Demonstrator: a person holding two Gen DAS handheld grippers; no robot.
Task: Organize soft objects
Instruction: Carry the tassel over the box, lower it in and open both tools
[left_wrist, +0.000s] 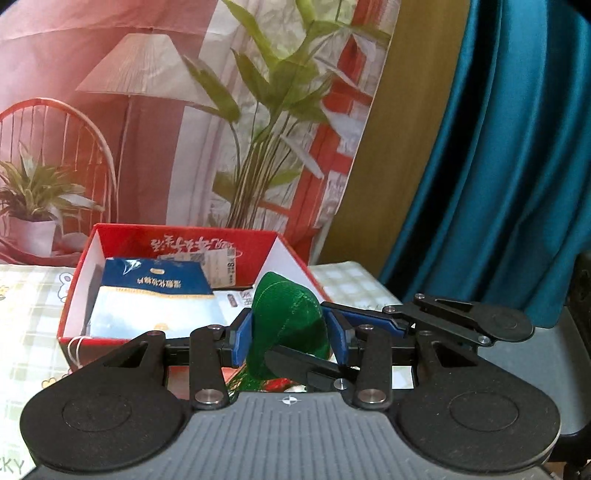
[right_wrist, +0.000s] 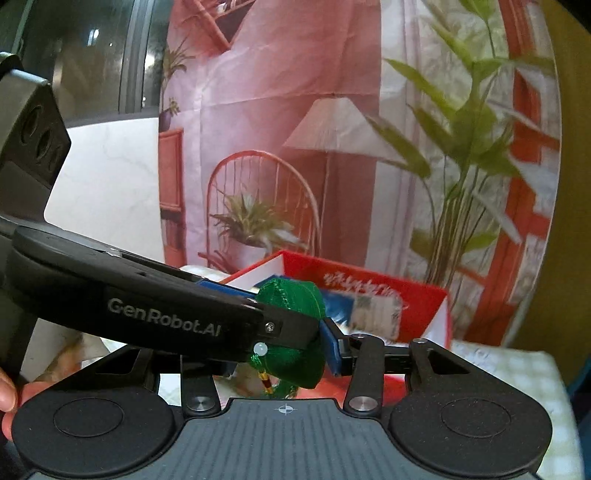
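Checked pale tablecloth (left_wrist: 22, 306) — covers the table at far left. Red cardboard box with white inner walls (left_wrist: 291, 254) — open, holding a blue-and-white packet (left_wrist: 155, 291). Green stitched fabric pouch, rounded, with bead and tassel (left_wrist: 288, 321) — raised in front of the box, pinched from both sides. Left gripper (left_wrist: 291, 332) — blue pads narrowly parted, pressed on the pouch. Right gripper (right_wrist: 280, 347) — clamped on the same pouch, crossing the left. Teal curtain (left_wrist: 498, 166) — far right.
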